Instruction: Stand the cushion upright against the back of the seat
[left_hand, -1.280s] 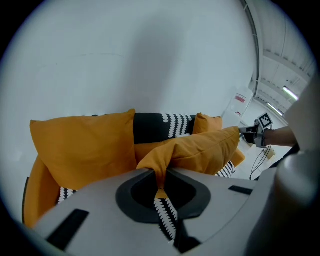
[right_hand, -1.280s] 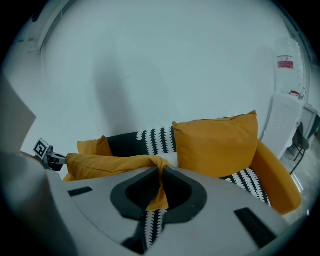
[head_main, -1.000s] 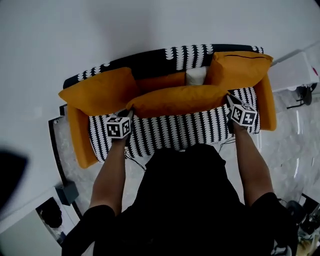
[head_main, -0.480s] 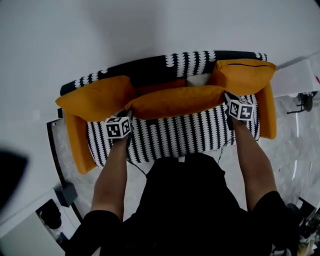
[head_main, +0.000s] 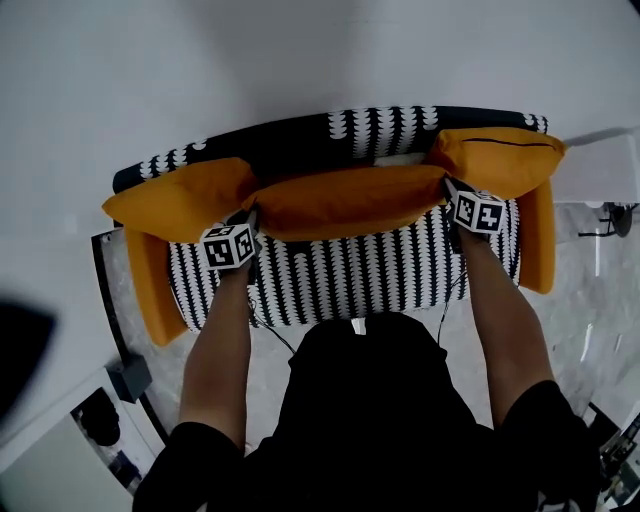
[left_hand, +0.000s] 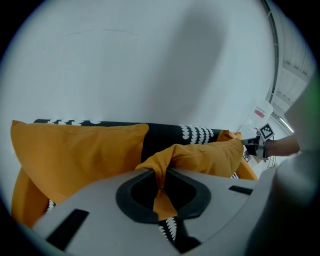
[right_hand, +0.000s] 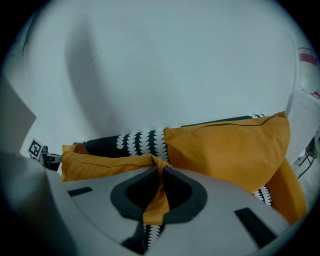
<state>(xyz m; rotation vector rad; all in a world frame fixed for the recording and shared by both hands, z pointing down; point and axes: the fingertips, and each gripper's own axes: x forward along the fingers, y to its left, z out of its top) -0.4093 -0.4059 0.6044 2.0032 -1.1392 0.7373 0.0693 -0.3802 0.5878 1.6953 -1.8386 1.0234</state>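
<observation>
In the head view, the person is holding the long orange cushion (head_main: 345, 200) across the middle of the frame. It is lying lengthwise in front of the sofa backrest (head_main: 300, 135) and over the black-and-white patterned seat (head_main: 340, 275). I cannot tell whether it is touching the seat. The left claw (head_main: 250, 218) is gripping the cushion's left end and the right claw (head_main: 448, 188) its right end. A second orange cushion (head_main: 175, 200) is leaning at the sofa's left end, and a third orange cushion (head_main: 500, 160) at its right end.

In the left gripper view, the left claw (left_hand: 160, 186) is clenching a fold of the long orange cushion's fabric at lower centre. The cushion is stretching away toward the right edge.

In the right gripper view, the right claw (right_hand: 160, 187) is likewise pinching a fold of that fabric, and the cushion is running off to the left.
</observation>
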